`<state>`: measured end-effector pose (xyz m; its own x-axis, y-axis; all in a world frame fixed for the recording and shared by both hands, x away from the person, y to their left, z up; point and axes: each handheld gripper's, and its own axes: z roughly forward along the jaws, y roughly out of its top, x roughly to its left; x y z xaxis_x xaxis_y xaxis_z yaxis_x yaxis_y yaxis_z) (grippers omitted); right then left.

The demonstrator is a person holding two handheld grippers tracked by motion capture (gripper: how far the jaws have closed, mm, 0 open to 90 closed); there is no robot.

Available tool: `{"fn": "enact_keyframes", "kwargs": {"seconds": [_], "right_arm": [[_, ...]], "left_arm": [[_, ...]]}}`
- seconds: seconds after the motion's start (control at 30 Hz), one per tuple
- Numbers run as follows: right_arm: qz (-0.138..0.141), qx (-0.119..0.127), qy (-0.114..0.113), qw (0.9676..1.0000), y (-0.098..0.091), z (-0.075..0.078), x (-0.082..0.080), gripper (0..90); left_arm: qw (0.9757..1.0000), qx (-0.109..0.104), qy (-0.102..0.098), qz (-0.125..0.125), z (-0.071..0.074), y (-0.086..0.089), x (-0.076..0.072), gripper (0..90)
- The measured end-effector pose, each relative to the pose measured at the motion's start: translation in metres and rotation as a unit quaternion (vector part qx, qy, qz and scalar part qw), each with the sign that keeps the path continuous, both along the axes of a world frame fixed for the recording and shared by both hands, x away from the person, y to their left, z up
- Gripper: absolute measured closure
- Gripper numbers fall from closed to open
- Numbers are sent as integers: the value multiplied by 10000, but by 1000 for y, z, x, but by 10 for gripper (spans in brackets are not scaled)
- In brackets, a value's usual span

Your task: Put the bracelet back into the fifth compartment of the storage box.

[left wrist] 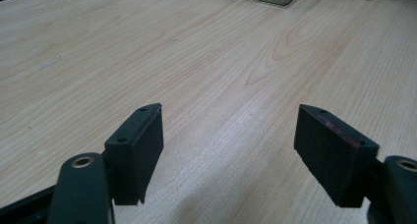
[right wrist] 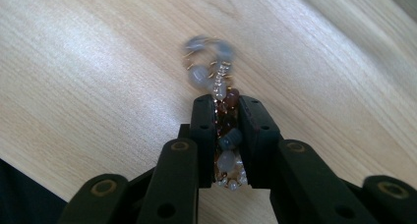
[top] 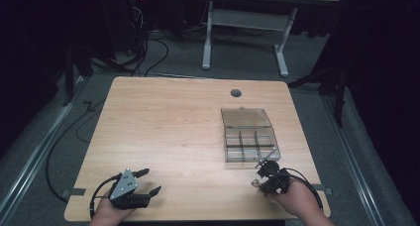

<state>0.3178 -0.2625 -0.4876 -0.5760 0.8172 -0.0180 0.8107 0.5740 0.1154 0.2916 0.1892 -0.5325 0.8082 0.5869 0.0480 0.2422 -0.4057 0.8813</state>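
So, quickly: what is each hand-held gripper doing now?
Left hand-held gripper: open, holding nothing.
Right hand-held gripper: closed on a beaded bracelet.

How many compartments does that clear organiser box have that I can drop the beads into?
6, as far as the high view shows: two rows of three in the open clear box, near the table's right edge, beyond the right gripper. Glare blurs the dividers.

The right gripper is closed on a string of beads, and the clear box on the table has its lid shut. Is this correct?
Not quite. The right gripper is indeed closed on the beads, but the high view shows the box open, its lid lying flat behind the compartments.
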Motion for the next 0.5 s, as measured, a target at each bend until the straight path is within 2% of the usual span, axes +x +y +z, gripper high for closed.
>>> {"fn": "enact_keyframes", "kwargs": {"seconds": [0.1, 0.27, 0.33, 0.5], "right_arm": [[162, 2, 29, 9999, 2, 0, 1, 804], [250, -9, 45, 9997, 5, 3, 5, 811], [248, -8, 101, 9996, 6, 5, 7, 814], [187, 47, 27, 9998, 3, 15, 11, 814]], "left_arm": [[10000, -2, -4, 3, 0, 0, 0, 274], [10000, -11, -10, 14, 0, 0, 0, 274], [10000, -13, -11, 14, 0, 0, 0, 274], [10000, -22, -12, 9, 0, 0, 0, 274]]}}
